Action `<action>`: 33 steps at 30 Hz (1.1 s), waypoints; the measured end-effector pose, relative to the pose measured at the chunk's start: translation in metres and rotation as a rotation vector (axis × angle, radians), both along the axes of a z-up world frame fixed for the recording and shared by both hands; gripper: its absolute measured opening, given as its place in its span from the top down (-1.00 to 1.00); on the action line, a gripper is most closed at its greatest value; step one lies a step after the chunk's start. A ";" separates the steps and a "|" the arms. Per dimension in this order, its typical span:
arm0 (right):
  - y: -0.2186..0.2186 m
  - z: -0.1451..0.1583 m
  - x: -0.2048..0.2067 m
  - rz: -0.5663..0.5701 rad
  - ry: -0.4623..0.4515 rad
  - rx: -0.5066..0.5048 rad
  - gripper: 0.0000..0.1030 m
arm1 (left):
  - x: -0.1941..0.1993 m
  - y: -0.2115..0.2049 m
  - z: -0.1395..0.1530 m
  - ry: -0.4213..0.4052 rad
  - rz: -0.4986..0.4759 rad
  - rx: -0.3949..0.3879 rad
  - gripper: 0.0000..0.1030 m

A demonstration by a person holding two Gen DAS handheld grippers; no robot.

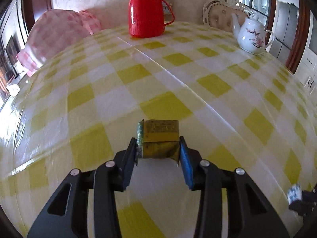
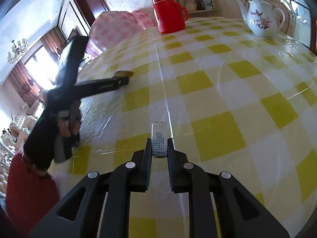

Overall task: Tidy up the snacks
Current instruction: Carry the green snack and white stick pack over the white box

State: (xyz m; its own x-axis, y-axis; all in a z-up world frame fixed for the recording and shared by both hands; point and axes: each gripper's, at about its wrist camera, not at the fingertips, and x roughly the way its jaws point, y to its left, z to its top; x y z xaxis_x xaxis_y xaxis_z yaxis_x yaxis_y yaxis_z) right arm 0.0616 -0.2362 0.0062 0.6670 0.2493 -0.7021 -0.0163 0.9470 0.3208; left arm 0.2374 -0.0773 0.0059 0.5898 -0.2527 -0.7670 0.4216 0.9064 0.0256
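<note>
The left gripper (image 1: 158, 148) has its jaws clamped on the sides of a small olive-and-gold snack packet (image 1: 158, 138), whose foil ends crumple against the pads. The right gripper (image 2: 159, 148) has its jaws pinched tight on a slim white snack packet (image 2: 158, 138) with fine print, held edge-on. Both packets sit just above the tabletop (image 1: 198, 103); whether they touch it cannot be told. The step in hand looks like gathering: each tool has a snack, and the next move probably calls for carrying both to one spot, though no box or tray for them is in view. The tabletop is covered in a yellow-and-white checked cloth under glossy clear plastic. At its far side stand a red thermos jug (image 1: 147, 10) and a white teapot (image 1: 251, 34) with pink blossoms; a pink checked cover (image 1: 57, 33) lies at the left edge. Beyond are an ornate white chair, wooden door frames and bright windows.
</note>
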 end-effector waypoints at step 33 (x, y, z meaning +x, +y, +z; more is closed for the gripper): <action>0.002 0.007 -0.072 -0.071 -0.061 0.036 0.70 | -0.228 0.035 0.024 -0.090 0.065 -0.208 0.16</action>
